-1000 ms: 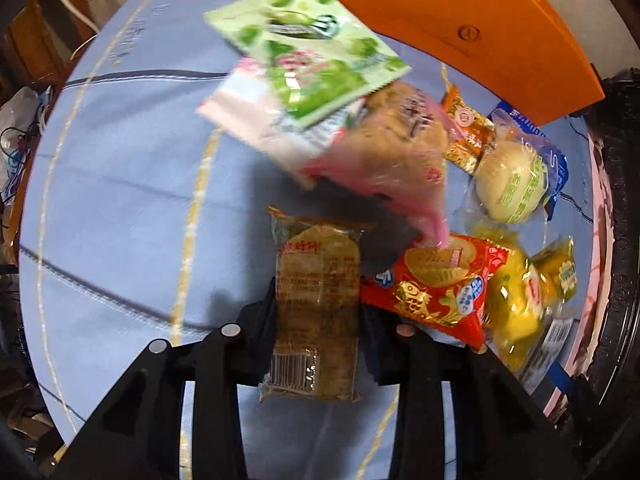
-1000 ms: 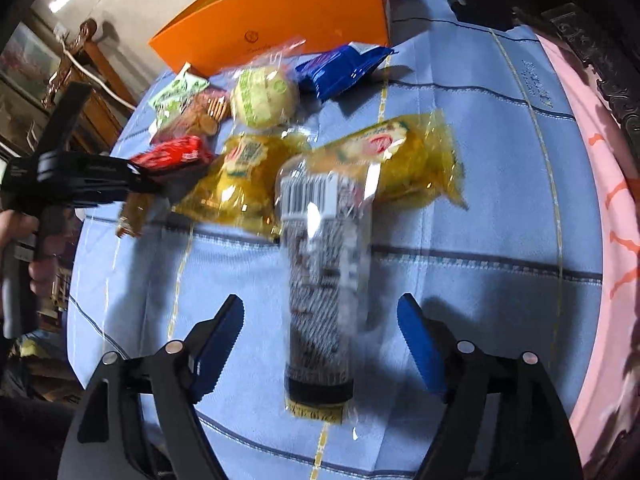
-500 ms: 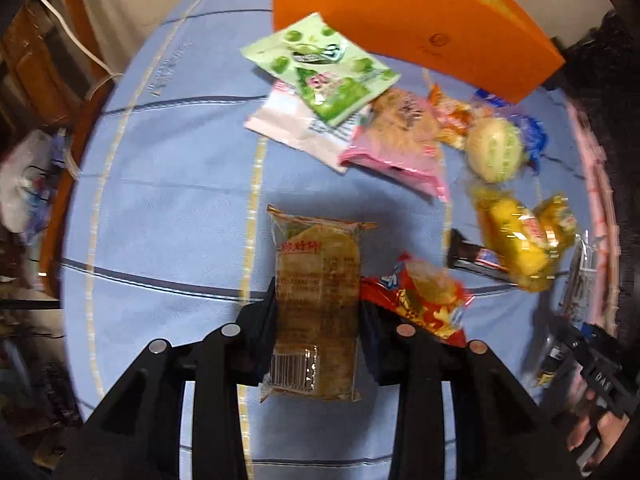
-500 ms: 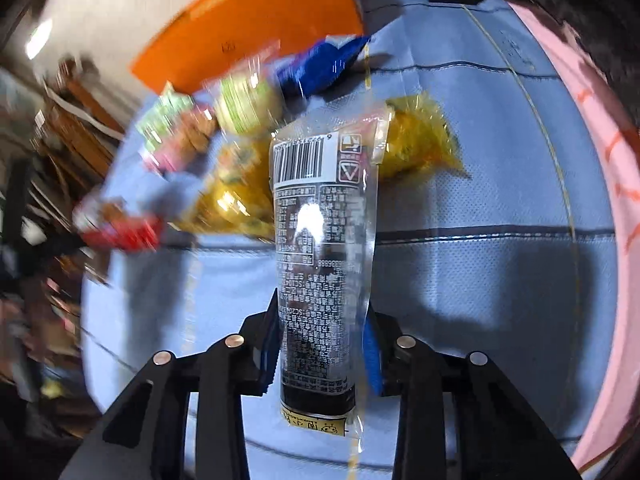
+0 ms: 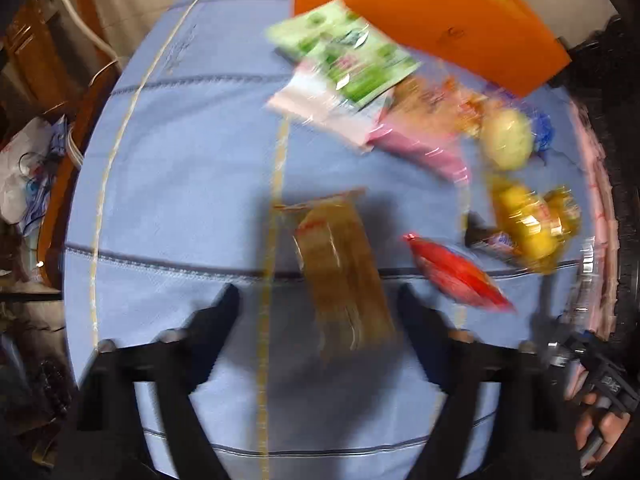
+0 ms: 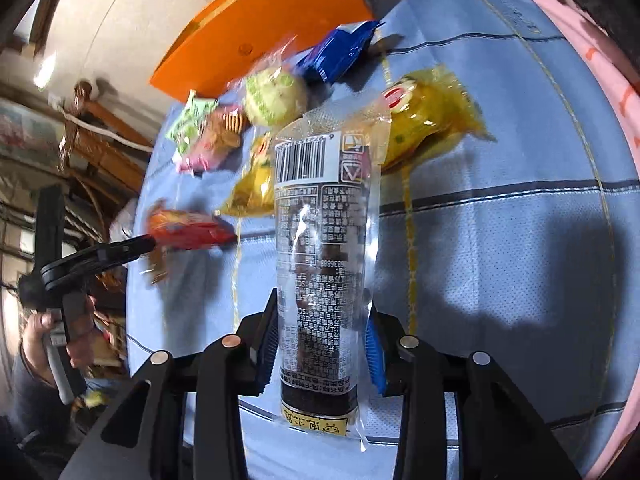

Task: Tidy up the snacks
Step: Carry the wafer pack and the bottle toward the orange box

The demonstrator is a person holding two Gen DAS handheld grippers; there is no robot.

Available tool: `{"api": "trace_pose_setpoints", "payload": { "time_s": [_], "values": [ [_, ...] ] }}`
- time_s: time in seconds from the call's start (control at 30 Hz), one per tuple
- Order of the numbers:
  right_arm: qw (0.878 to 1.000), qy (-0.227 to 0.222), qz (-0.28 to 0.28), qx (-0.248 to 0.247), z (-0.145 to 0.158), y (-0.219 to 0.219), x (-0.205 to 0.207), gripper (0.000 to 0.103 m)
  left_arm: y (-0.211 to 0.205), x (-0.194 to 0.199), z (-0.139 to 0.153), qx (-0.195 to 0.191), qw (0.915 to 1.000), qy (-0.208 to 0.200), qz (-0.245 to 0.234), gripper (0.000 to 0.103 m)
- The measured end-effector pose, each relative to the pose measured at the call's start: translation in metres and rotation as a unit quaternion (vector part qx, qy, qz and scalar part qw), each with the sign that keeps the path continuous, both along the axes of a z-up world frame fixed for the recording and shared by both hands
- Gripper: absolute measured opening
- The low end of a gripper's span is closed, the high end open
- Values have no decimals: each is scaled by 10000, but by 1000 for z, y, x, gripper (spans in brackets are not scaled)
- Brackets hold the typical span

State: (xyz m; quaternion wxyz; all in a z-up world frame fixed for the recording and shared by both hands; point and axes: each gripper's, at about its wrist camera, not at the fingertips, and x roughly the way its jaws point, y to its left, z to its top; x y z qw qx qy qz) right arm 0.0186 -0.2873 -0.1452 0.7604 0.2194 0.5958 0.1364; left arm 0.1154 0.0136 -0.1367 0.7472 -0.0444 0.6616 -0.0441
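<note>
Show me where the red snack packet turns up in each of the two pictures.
Left wrist view: the red snack packet lies right of centre on the blue cloth, blurred.
Right wrist view: the same packet lies at the left, near the far black tool.
Shared landmark: the orange box at the back.
</note>
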Motion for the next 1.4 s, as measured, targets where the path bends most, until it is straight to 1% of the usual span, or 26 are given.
{"api": "trace_pose_setpoints", "payload": {
  "time_s": [0.03, 0.07, 0.1, 0.17, 0.23, 0.27, 0.3, 0.37, 0.4, 0.47, 0.53, 0.57, 0.6, 0.63, 0.67, 0.7, 0.8, 0.9, 0.97, 1.03, 1.23, 1.33, 1.4],
  "values": [
    [10000, -4, 7, 41, -1, 3, 0, 37, 2, -1, -4, -211, 9997, 72, -47, 38],
    [10000, 1, 20, 38, -1, 5, -1, 37, 5, -2, -11, -171, 9997, 188, -63, 34],
    [10000, 14, 51, 21, -1, 8, -1, 37, 7, -5, -16, -119, 9995, 286, -37, 33],
    [9999, 5, 112, 0, 0, 13, -1, 37, 13, -5, -18, -240, 9992, 302, 91, 34],
    [9999, -23, 146, -23, 3, 16, 0, 38, 13, -1, -16, -181, 9994, 275, 115, 36],
    [9999, -26, 159, -30, 4, 16, 0, 39, 13, 0, -13, -170, 9995, 247, 122, 39],
    [9998, -29, 175, -50, 5, 16, 0, 39, 11, 4, -9, -207, 9995, 206, 148, 54],
    [9998, -53, 198, -79, 7, 20, 1, 39, 9, 10, -3, -143, 9996, 80, 251, 71],
    [9998, -61, 200, -71, 8, 21, 1, 39, 7, 13, 0, -124, 9995, 84, 276, 71],
    [9997, -55, 223, -86, 7, 22, 1, 39, -2, 24, -7, -194, 9990, 263, 314, 71],
    [9997, -26, 212, -136, 5, 22, 1, 39, -9, 31, -17, -76, 9987, 395, 326, 69],
    [9996, -18, 217, -161, 4, 21, 1, 39, -16, 31, -24, -99, 9984, 467, 300, 56],
    [9996, -7, 218, -190, 3, 21, 1, 39, -20, 32, -29, -153, 9979, 560, 291, 36],
    [9996, 11, 200, -184, 2, 21, 1, 39, -24, 33, -35, -205, 9969, 688, 324, 35],
    [9997, 17, 193, -165, 2, 20, 2, 39, -28, 33, -35, -145, 9976, 574, 362, 34],
    [9997, 20, 193, -157, 2, 20, 2, 39, -29, 33, -36, -81, 9980, 545, 325, 34],
    [9997, 5, 207, -133, 3, 20, 4, 40, -31, 33, -36, -73, 9979, 479, 418, 33],
    [9997, -55, 213, -104, 7, 18, 7, 40, -19, 15, -22, -29, 9989, 308, 359, 33],
    [9996, -102, 229, -89, 10, 16, 9, 40, 3, 6, 0, 77, 9995, 84, 305, 33],
    [9995, -172, 265, -87, 15, 15, 12, 40, 10, 3, 16, 154, 9995, -118, 242, 33],
    [9980, -472, 394, -131, 39, 23, 26, 40, 25, 1, 62, 152, 9982, -536, 239, 33],
    [9967, -655, 434, -195, 55, 27, 39, 40, 18, 4, 84, 200, 9964, -814, 129, 33],
    [9951, -838, 440, -271, 73, 30, 55, 40, 4, 13, 94, 206, 9951, -968, 73, 33]
  ]
}}
